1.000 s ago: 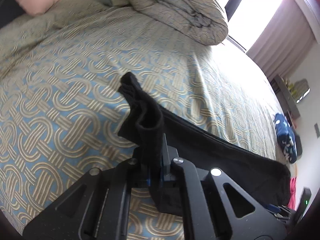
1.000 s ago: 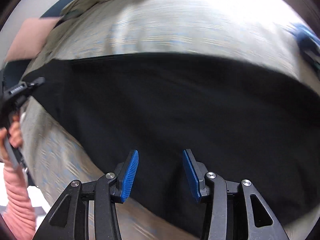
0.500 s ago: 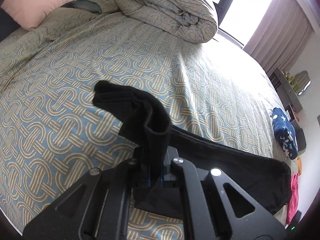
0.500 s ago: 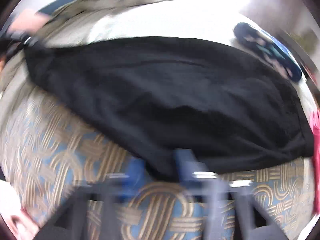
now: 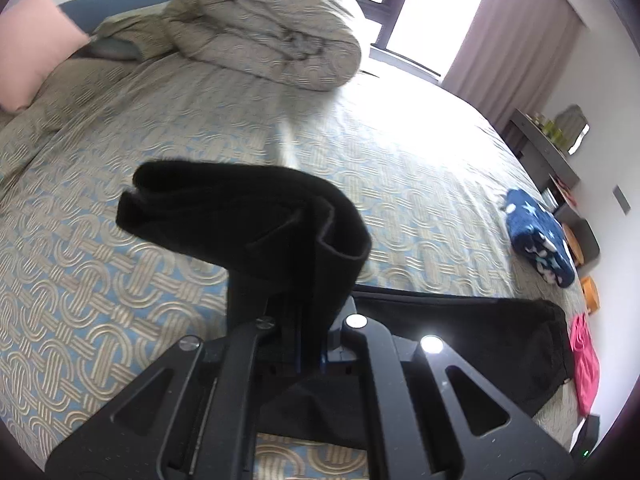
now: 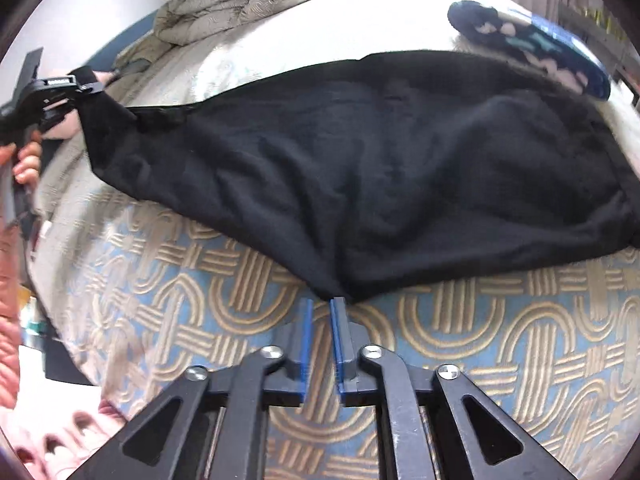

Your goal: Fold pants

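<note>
Lower centre of frame: left gripper point(image 5: 306, 344) clamped on black pants point(image 5: 256, 220), fabric lifted off bed point(image 5: 100, 280); right gripper point(image 6: 321, 312) jaws opening, nothing between, pants' edge just beyond tips.

Window point(image 5: 420, 12) glare — blown highlights, fisheye-dark corners.

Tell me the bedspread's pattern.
Bedspread: gold interlocking loops on light blue, clearest in the right wrist view.

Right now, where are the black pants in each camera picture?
Left wrist view: the black pants fill the middle, one end pinched in the left gripper.
Right wrist view: the pants spread across the middle, above the right gripper.
Shared landmark: the blue starry cloth beyond the pants.
</note>
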`<state>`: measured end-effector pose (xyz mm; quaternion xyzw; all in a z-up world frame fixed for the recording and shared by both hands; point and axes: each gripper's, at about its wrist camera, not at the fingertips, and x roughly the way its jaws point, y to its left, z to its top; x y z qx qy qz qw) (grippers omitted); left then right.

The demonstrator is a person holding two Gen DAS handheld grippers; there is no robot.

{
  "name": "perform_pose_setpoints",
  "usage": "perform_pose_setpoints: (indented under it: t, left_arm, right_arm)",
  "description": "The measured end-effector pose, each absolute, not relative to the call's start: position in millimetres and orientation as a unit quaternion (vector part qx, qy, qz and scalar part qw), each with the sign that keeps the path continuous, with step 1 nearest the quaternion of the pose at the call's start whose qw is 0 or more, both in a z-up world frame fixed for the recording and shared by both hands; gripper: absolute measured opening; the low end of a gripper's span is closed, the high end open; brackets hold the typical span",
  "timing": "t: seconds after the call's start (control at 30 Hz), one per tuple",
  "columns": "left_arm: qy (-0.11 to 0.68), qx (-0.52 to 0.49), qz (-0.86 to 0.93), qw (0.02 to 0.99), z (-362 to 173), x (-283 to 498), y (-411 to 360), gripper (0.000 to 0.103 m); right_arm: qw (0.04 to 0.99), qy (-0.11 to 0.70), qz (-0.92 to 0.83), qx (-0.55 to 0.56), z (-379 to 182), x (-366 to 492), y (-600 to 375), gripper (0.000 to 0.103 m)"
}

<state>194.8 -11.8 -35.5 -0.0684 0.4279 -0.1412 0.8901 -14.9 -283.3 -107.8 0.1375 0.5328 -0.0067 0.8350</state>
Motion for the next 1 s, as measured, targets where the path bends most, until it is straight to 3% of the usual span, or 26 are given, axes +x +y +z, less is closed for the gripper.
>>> perform_pose_setpoints:
  t: [0.07,0.37,0.63,1.0]
  left_arm:
    - [0.427,-0.060,-0.155,0.889,-34.0,191.6,-25.9,0.007]
    - [0.424,0.011,-0.288,0.859,-33.9,145.3,-131.8,0.007]
    - [0.493,0.065,-0.360,0.790,-103.4,97.4,-219.9,0.007]
    - [0.510,0.086,-0.343,0.784,-132.7,78.0,-236.6,0.007]
  right_arm:
    - [0.843,0.517,-0.016,0.145,-102.3,-15.7,-290.0,0.029]
    - [0.853,0.478,-0.039,0.204,-90.5,-6.8,-322.9,0.041]
    - [0.842,0.464,-0.050,0.271,-98.2,-17.9,-362.7,0.045]
    - [0.831,0.475,0.008,0.291,-102.2,20.7,-358.8,0.051]
